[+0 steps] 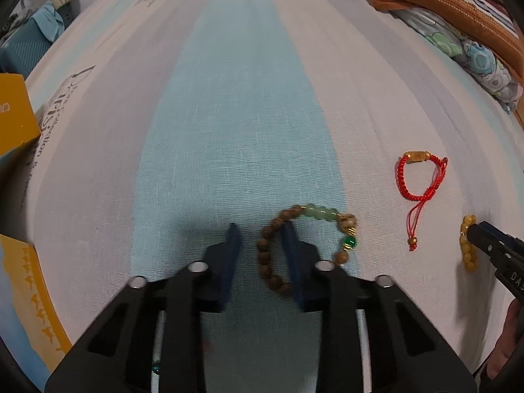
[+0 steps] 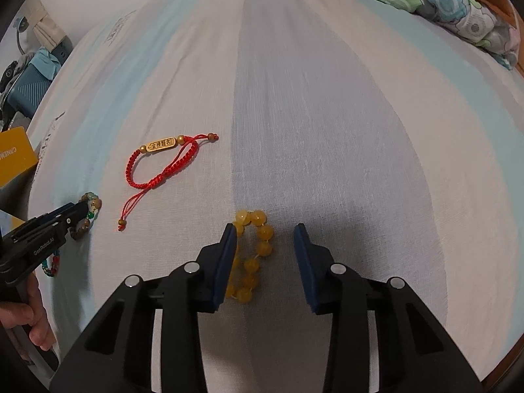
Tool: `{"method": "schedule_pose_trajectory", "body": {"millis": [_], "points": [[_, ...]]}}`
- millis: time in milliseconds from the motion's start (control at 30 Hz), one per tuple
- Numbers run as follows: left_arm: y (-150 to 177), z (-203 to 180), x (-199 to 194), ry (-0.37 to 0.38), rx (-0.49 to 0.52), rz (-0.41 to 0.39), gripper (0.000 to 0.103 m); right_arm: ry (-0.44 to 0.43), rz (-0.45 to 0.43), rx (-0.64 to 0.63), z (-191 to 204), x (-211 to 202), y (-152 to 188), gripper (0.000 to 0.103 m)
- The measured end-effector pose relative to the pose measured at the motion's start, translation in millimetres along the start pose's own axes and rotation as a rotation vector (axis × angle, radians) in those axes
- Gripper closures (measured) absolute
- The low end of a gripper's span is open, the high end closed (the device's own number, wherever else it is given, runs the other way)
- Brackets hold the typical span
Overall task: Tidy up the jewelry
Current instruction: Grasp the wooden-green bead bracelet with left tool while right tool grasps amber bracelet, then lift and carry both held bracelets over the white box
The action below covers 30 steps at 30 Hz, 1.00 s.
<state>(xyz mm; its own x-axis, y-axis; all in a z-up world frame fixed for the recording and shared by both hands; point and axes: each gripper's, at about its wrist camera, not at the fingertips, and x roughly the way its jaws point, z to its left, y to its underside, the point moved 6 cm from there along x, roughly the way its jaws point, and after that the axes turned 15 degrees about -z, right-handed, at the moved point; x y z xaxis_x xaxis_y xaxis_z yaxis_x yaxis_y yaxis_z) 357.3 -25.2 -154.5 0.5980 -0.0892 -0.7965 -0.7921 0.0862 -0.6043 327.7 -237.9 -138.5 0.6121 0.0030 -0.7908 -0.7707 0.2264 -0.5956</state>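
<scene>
A brown wooden bead bracelet [image 1: 267,255] with green beads lies on the striped bedsheet. My left gripper [image 1: 260,232] is open; its right finger sits inside the bracelet's loop, so the left side of the loop lies between the fingers. A yellow bead bracelet [image 2: 257,245] lies on the sheet. My right gripper [image 2: 265,232] is open over it, with part of the loop between the fingers and part under the left finger. A red cord bracelet [image 1: 421,177] with a gold bar lies between the two; it also shows in the right wrist view [image 2: 160,163].
A yellow box [image 1: 14,114] and a yellow-edged lid or tray [image 1: 32,298] sit at the left edge. A pillow and floral bedding [image 1: 458,23] lie at the far right. A blue suitcase [image 1: 23,49] stands beyond the bed's left side.
</scene>
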Motion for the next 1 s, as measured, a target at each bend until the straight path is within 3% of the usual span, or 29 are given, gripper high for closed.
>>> {"method": "schedule_pose_trajectory", "body": {"millis": [100, 367, 1000], "points": [[1, 1, -1, 0.003, -0.004, -0.003, 0.09, -0.009, 0.012, 0.026, -2, 1, 1, 0.068], [2, -3, -5, -0.007, 0.008, -0.018, 0.096, 0.033, 0.006, 0.017, -8, 2, 4, 0.094], [-5, -7, -52, 0.033, 0.009, -0.09, 0.096, -0.045, -0.139, -0.029, 12, -49, -8, 0.094]]}}
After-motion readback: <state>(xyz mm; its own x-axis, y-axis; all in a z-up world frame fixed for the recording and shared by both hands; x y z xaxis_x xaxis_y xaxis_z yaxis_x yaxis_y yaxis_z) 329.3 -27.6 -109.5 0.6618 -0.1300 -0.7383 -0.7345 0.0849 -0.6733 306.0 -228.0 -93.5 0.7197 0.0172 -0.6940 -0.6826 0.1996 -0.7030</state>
